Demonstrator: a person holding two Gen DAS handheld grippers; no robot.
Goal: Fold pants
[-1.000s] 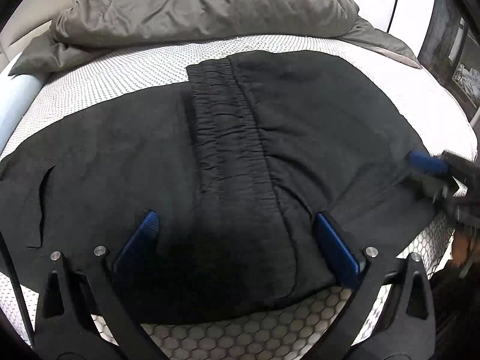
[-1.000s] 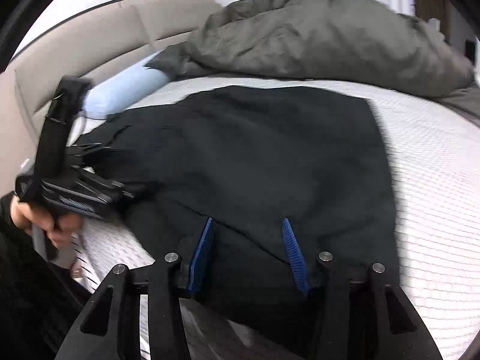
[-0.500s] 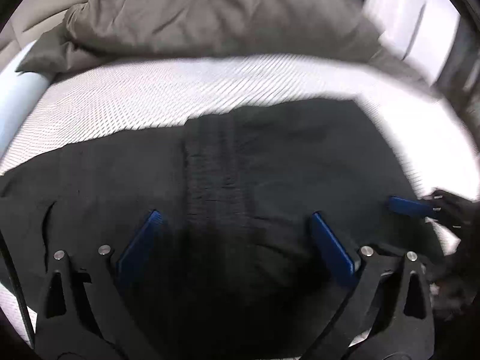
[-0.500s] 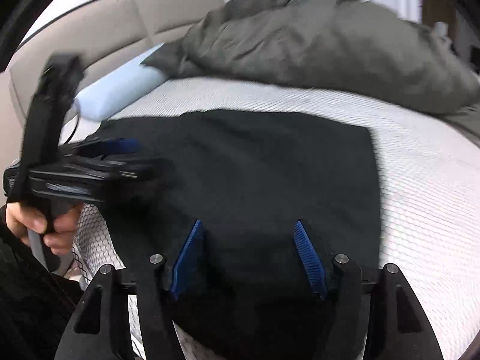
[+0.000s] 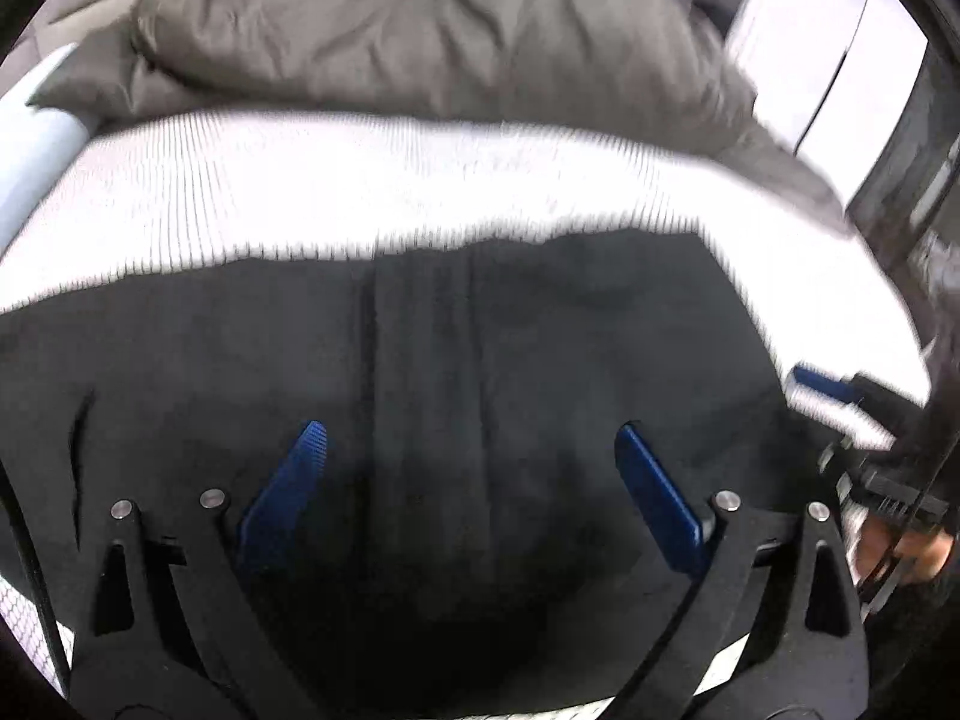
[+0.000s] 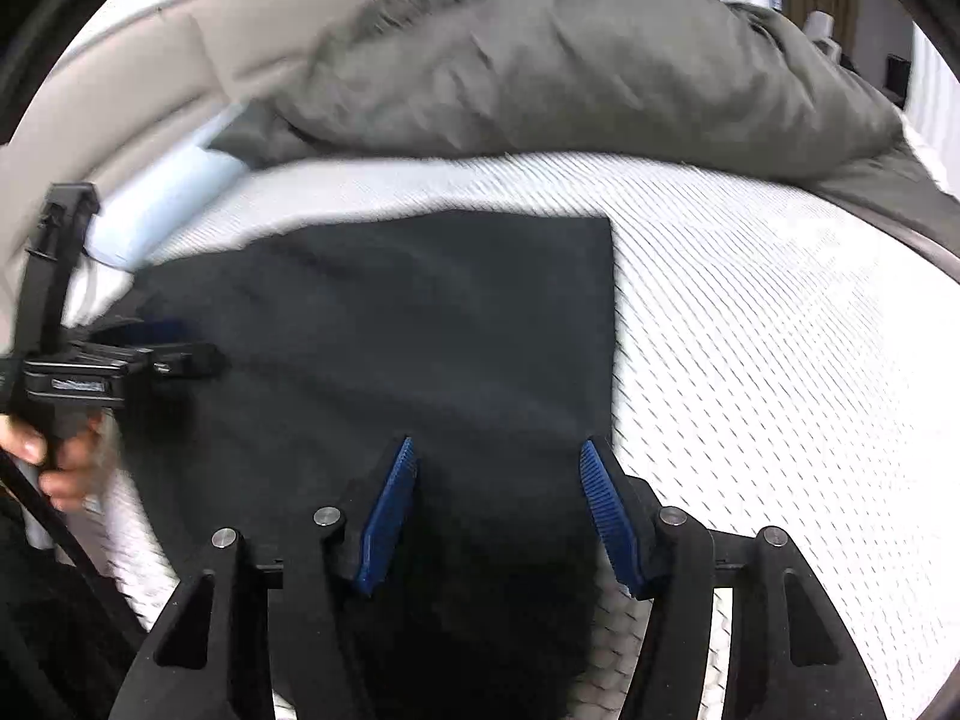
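Slippage is our main worry: the black pants lie folded on the white mattress, their near edge hanging toward us over the bed's rim, and a careless pull there could drag the stack off or undo the layers. We hold the left tool with its blue pads spread wide above the cloth, gripping nothing. The right tool stands about half open, its jaws having just closed a little, with fabric below and between the pads but no pinch that we can see. Blur in both views makes the waistband hard to place, so a grab might catch one layer only. A grey duvet is heaped behind, well apart from the pants, and a pale blue pillow lies near their far left corner; neither blocks our next fold.
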